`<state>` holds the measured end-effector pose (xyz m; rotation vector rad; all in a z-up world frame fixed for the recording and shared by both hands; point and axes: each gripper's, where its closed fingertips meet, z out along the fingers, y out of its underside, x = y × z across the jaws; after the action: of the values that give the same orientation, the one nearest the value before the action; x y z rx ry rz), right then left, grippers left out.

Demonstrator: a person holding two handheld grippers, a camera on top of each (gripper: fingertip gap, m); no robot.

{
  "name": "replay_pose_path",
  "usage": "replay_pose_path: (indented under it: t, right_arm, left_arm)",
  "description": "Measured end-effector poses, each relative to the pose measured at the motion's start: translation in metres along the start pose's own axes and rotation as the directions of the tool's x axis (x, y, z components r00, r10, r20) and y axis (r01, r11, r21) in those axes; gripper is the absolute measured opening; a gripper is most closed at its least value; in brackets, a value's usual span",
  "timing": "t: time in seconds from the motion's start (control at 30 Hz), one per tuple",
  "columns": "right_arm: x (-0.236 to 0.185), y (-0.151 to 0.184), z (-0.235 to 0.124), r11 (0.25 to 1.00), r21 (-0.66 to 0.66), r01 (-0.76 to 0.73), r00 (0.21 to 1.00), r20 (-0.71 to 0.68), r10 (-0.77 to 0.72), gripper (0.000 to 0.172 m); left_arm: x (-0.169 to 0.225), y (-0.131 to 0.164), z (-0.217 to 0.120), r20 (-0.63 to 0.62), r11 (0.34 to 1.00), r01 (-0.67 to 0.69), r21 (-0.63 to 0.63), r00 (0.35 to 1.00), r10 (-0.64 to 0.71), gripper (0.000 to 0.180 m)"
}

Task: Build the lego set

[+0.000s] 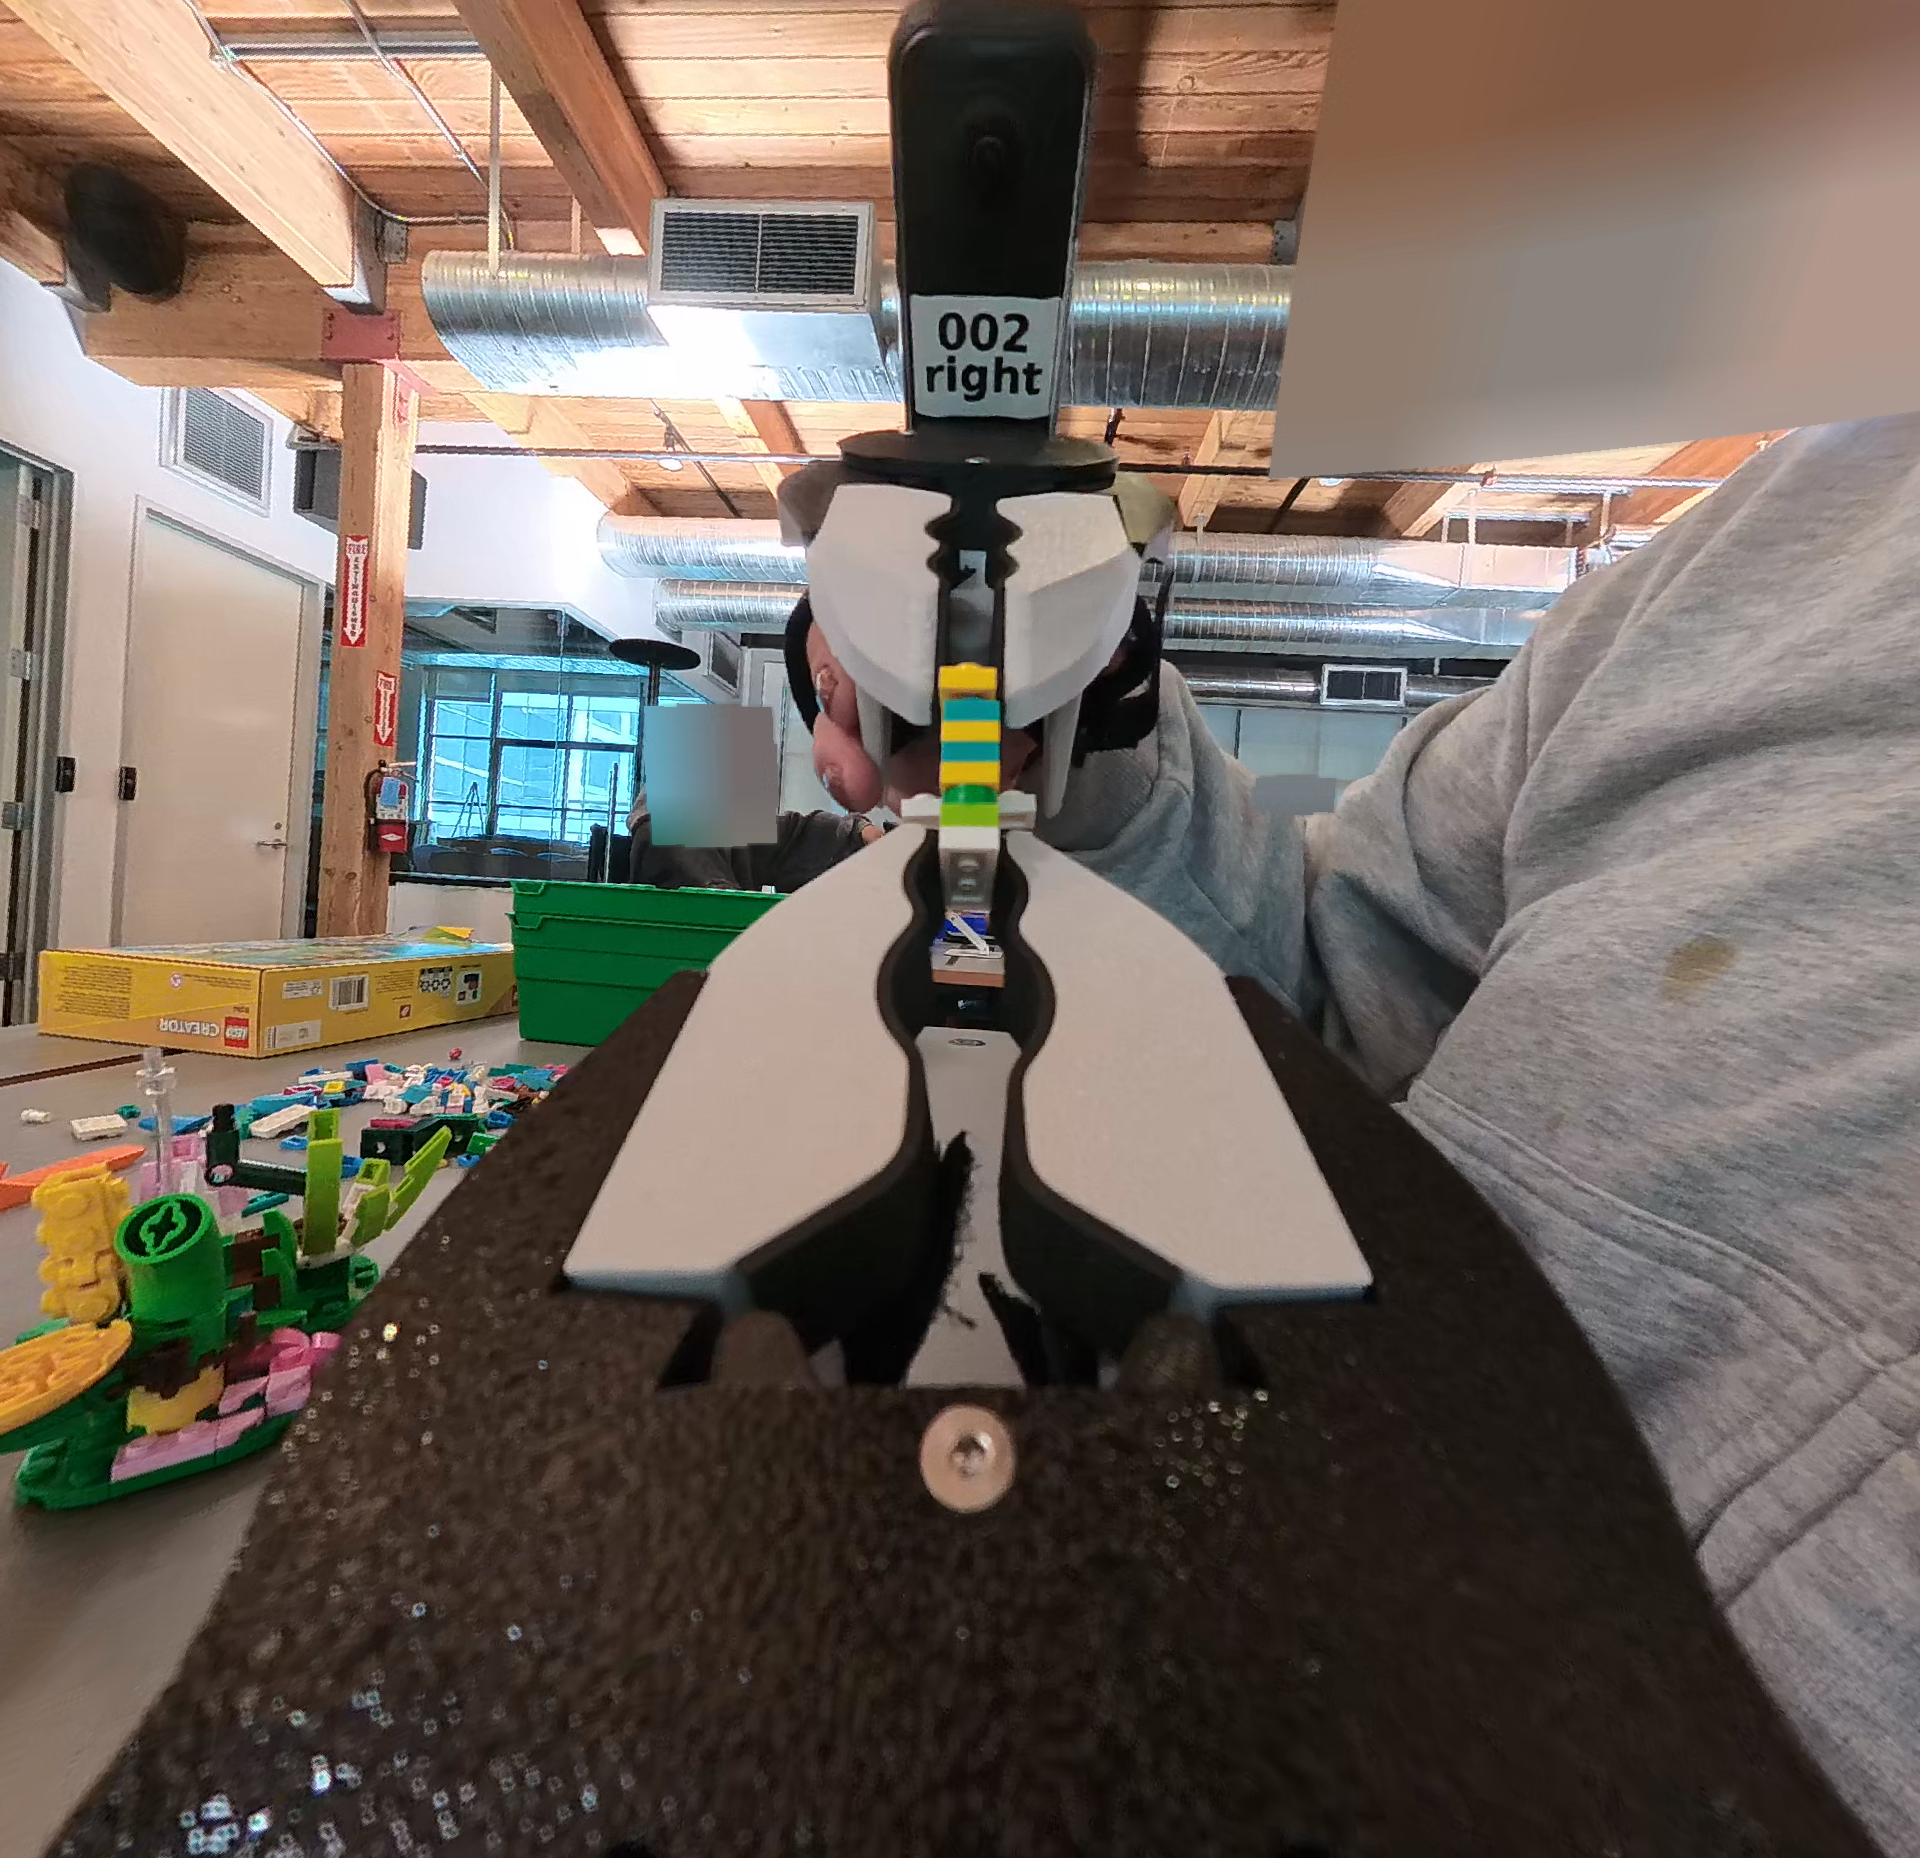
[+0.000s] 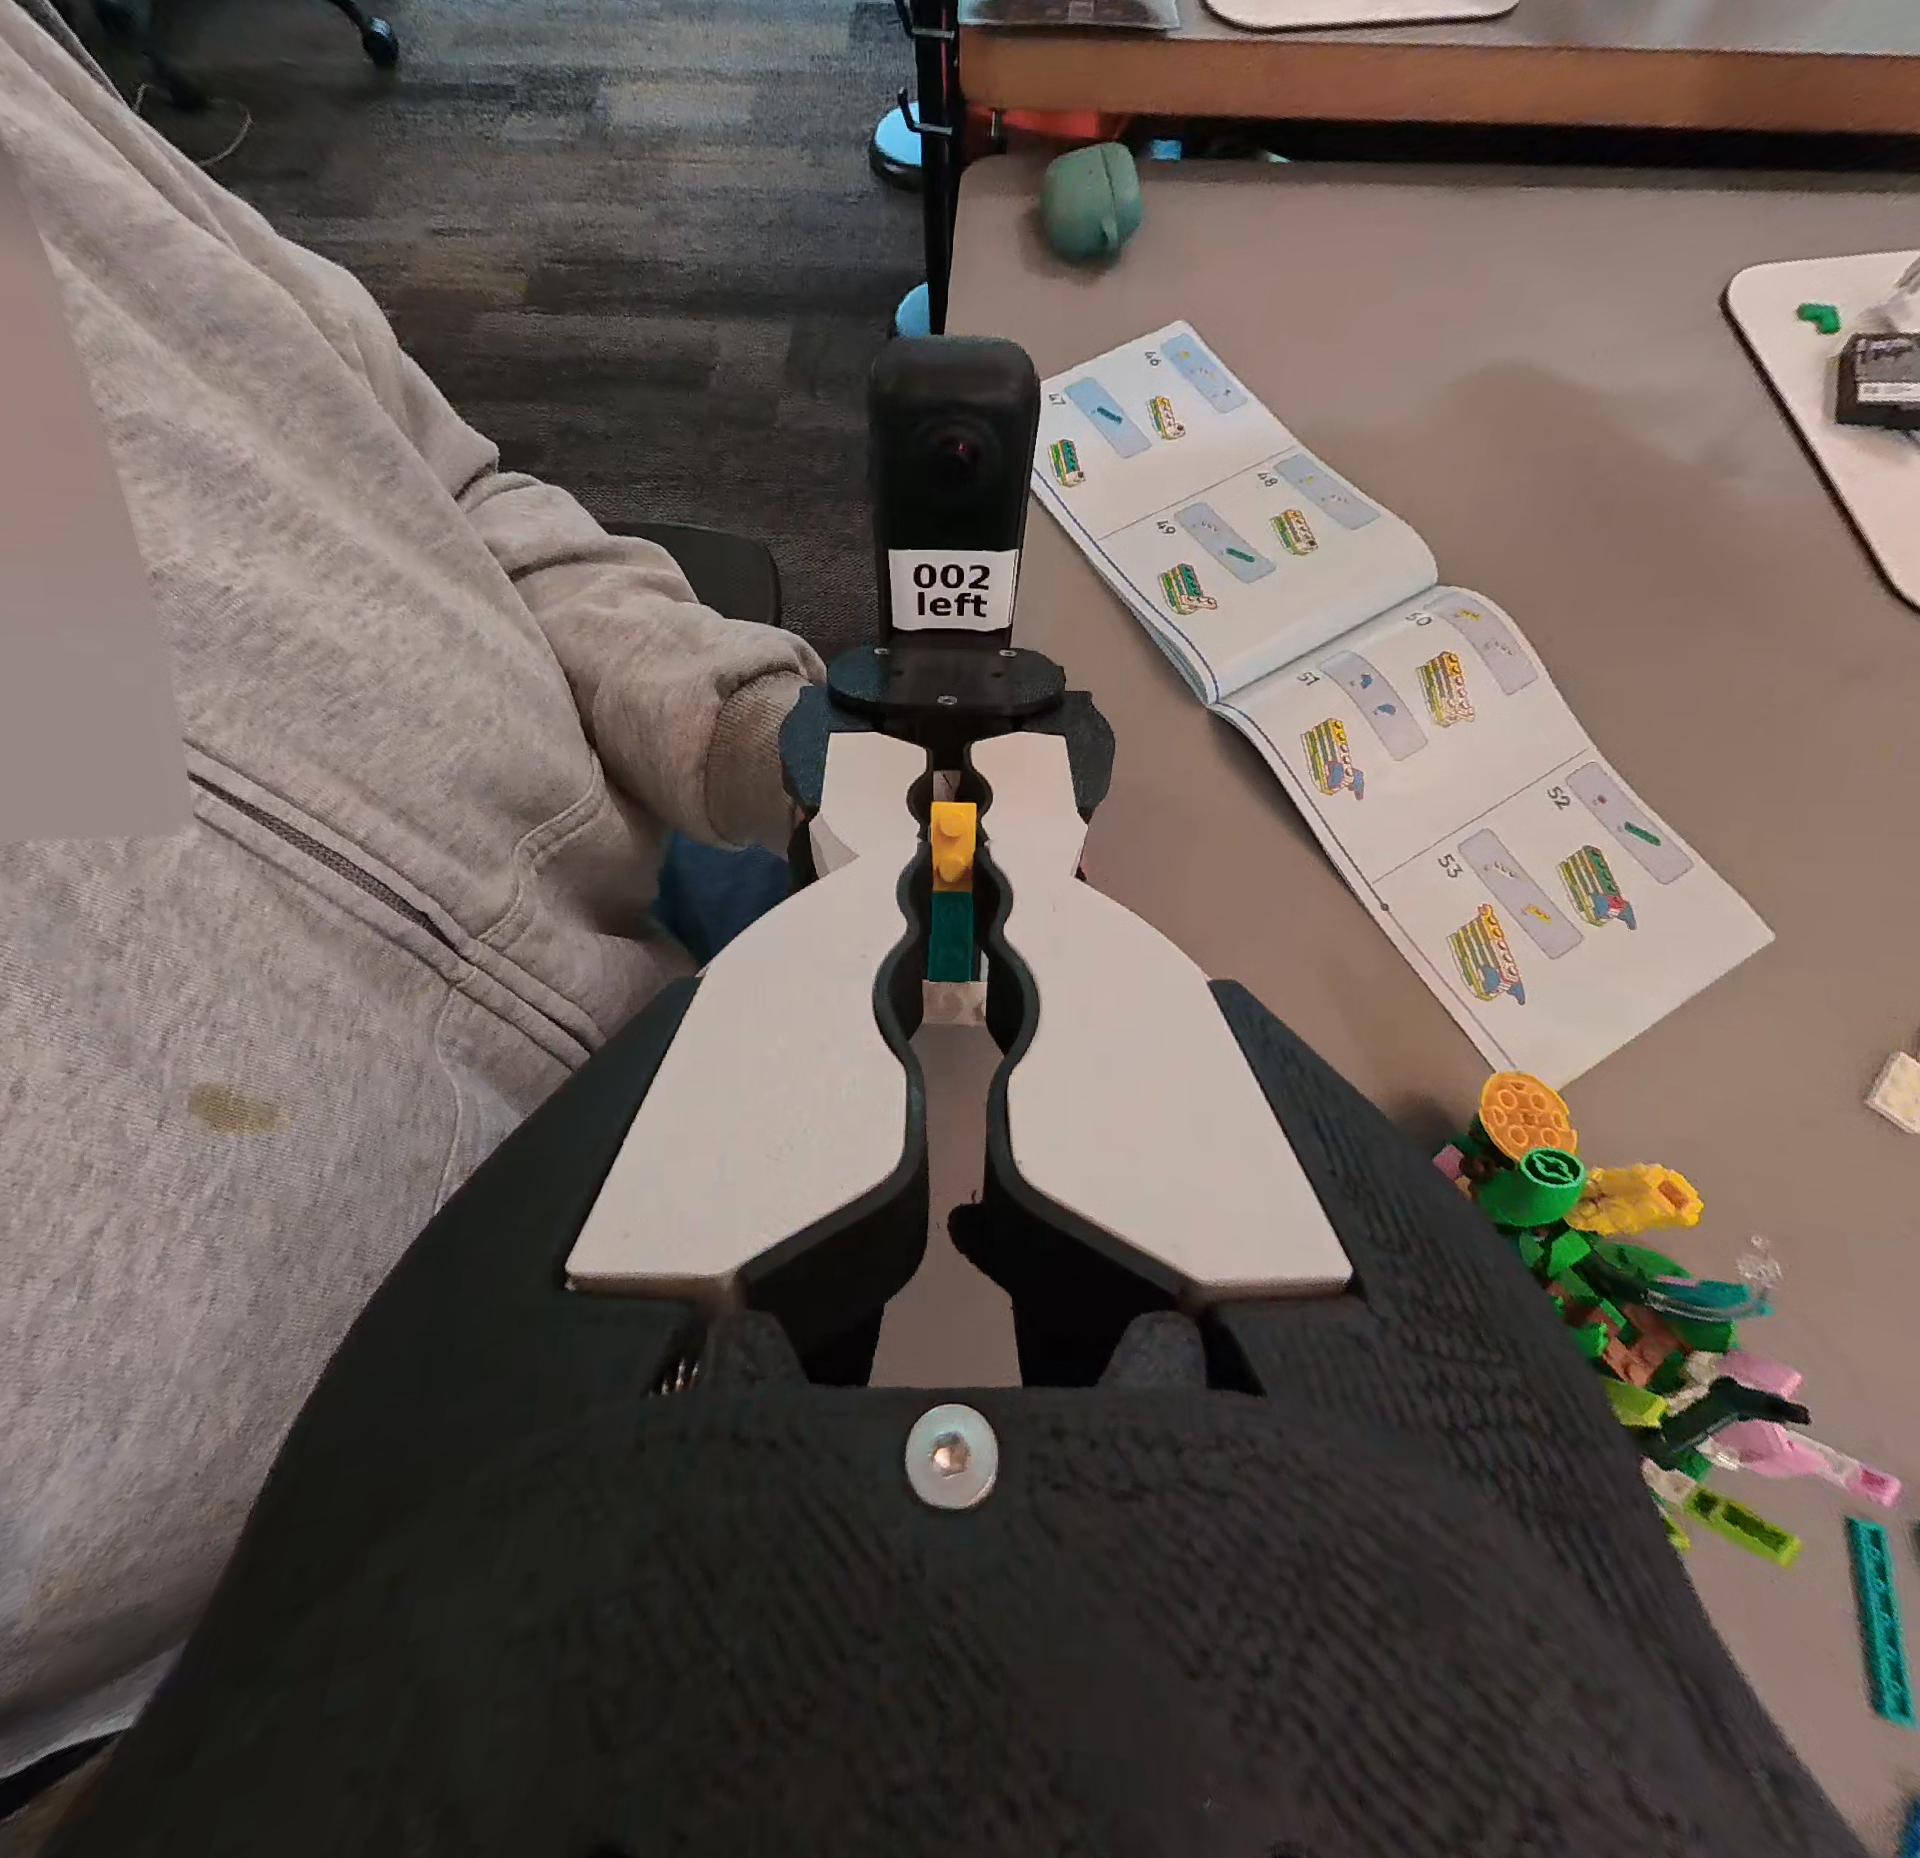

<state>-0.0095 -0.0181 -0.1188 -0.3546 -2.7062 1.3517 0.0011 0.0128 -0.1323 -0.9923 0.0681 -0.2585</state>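
Facing tip to tip, our left gripper [image 1: 968, 863] and right gripper [image 2: 954, 909] are both clamped on one striped brick stack [image 1: 967, 743], held in the air beside the table [image 2: 1455, 354], apparently to steady it from each end.

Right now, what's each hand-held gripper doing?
Left hand-held gripper: closed on the white end of a small brick stack.
Right hand-held gripper: closed on the same stack's yellow-and-teal end.
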Motion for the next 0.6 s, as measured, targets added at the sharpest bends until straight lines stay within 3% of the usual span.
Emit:
replay_pose_path:
  t: [0.6]
  right_arm:
    - [-0.0010, 0.0032, -0.0011, 0.998, -0.057, 0.042, 0.999, -0.021, -0.043, 0.006]
  left_arm:
    - [0.0011, 0.0018, 0.0012, -0.005, 1.000, 0.003, -0.011, 1.000, -0.003, 0.008]
